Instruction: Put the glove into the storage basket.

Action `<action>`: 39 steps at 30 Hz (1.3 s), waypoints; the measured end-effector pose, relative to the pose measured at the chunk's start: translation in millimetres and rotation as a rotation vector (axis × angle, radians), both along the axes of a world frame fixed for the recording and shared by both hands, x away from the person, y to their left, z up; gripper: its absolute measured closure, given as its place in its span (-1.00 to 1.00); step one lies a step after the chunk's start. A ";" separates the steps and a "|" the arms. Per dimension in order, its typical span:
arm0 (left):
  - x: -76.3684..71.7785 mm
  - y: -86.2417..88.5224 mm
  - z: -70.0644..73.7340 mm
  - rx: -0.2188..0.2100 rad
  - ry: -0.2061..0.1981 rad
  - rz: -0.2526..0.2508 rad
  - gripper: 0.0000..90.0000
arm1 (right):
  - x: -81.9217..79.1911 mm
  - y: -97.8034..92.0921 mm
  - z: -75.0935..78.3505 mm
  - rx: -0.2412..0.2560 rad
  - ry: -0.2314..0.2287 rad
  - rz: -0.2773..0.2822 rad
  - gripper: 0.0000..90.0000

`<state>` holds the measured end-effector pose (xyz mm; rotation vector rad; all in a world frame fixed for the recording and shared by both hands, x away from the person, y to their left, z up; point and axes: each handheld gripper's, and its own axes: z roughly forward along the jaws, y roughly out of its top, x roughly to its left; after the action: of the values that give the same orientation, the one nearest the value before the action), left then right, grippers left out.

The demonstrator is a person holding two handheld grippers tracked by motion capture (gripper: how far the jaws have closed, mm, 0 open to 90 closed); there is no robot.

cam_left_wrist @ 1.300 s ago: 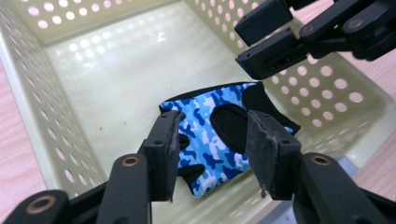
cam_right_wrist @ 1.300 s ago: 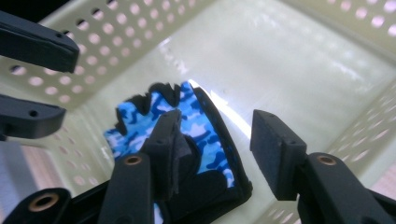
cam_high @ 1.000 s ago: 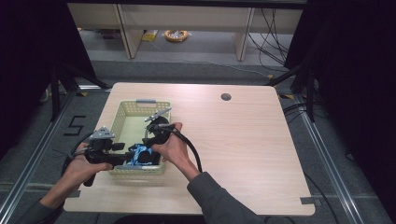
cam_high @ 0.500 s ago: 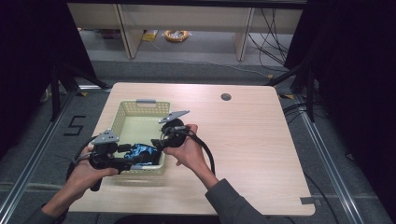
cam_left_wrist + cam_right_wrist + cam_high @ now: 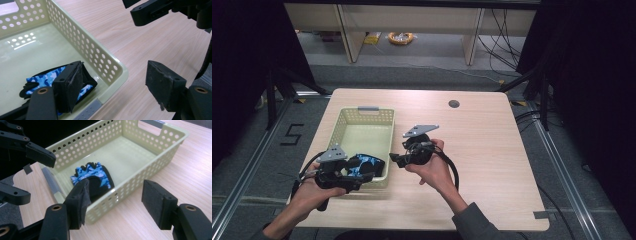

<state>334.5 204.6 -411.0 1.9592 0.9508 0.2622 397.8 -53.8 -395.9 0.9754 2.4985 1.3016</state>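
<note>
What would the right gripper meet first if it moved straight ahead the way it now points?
Probably the near side wall of the basket: the right gripper, its fingers open, points across that perforated wall toward the blue camouflage glove inside. Depth is hard to judge; it may pass above the rim.

— What moved in the last second?
— The right gripper drew out of the basket and now hangs over the table, jaws apart.
— And the left gripper?
— It backed toward the basket's near edge, releasing the glove.
</note>
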 end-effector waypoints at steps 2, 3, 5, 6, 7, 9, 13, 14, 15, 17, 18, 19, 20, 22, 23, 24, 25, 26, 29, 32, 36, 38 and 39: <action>-1.5 -2.0 0.5 -0.003 -0.009 0.009 -0.38 | -1.4 -5.3 -0.2 0.010 0.002 0.002 -0.13; -2.3 -3.3 0.4 -0.012 -0.012 0.013 -0.40 | -3.4 -7.6 0.4 0.011 0.021 -0.008 -0.13; -2.5 -3.8 1.2 -0.013 -0.010 -0.001 -0.40 | -3.2 -10.3 -0.9 0.012 -0.009 -0.010 -0.13; -5.1 -6.4 1.9 -0.017 -0.022 0.000 -0.41 | -5.2 -15.7 -0.9 0.011 0.002 -0.010 -0.14; -5.1 -6.4 1.9 -0.017 -0.022 0.000 -0.42 | -5.2 -15.7 -0.9 0.011 0.002 -0.010 -0.14; -7.4 -8.9 2.7 -0.023 -0.019 -0.004 -0.48 | -7.2 -23.1 -4.1 0.028 -0.002 -0.014 -0.15; -11.5 -14.9 1.9 -0.035 -0.026 -0.016 -0.52 | -10.0 -30.6 -6.5 0.037 0.003 -0.022 -0.16; -13.2 -18.8 -0.4 -0.037 -0.021 -0.030 -0.54 | -12.2 -36.2 -8.6 0.045 0.003 -0.025 -0.17; -13.2 -18.8 -0.4 -0.037 -0.021 -0.030 -0.55 | -12.2 -36.2 -8.6 0.045 0.003 -0.025 -0.17; -15.5 -24.6 -3.0 -0.054 -0.018 -0.027 -0.58 | -15.5 -41.0 -10.8 0.051 0.008 -0.040 -0.17; -15.6 -26.1 -3.6 -0.058 -0.010 -0.049 -0.59 | -17.7 -46.8 -12.5 0.046 0.004 -0.044 -0.17; -17.1 -29.2 -4.4 -0.061 -0.017 -0.041 -0.59 | -17.7 -46.8 -12.5 0.046 0.004 -0.044 -0.17; -18.9 -33.7 -5.0 -0.071 -0.006 -0.062 -0.62 | -20.3 -52.0 -13.8 0.056 0.006 -0.050 -0.18; -20.6 -37.7 -5.9 -0.077 0.001 -0.075 -0.63 | -22.5 -57.4 -13.9 0.058 0.005 -0.053 -0.18; -20.6 -37.7 -5.9 -0.077 0.001 -0.075 -0.64 | -22.5 -57.4 -13.9 0.058 0.005 -0.053 -0.18; -21.7 -41.2 -6.5 -0.074 0.001 -0.084 -0.64 | -24.9 -61.9 -14.9 0.062 -0.004 -0.061 -0.18; -21.7 -41.2 -6.5 -0.074 0.001 -0.084 -0.64 | -24.9 -61.9 -14.9 0.062 -0.004 -0.061 -0.18; -22.2 -44.6 -8.5 -0.087 -0.008 -0.101 -0.65 | -27.8 -66.0 -15.3 0.061 -0.003 -0.068 -0.18; -24.3 -49.4 -10.4 -0.081 -0.020 -0.103 -0.65 | -31.2 -73.0 -17.4 0.054 -0.016 -0.081 -0.19; -26.8 -52.6 -11.6 -0.067 -0.037 -0.104 -0.65 | -33.0 -76.1 -20.3 0.072 -0.010 -0.080 -0.19; -31.3 -59.3 -16.6 -0.074 -0.038 -0.131 -0.65 | -35.9 -84.4 -24.8 0.061 -0.025 -0.092 -0.19; -32.1 -61.1 -19.4 -0.072 -0.039 -0.147 -0.65 | -38.2 -88.0 -29.7 0.065 -0.005 -0.091 -0.19; -32.5 -62.6 -21.0 -0.076 -0.035 -0.150 -0.65 | -38.2 -88.0 -29.7 0.065 -0.005 -0.091 -0.19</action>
<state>301.9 142.0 -432.0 1.9384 0.7757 0.1714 359.6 -141.8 -425.6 1.0850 2.3912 1.3634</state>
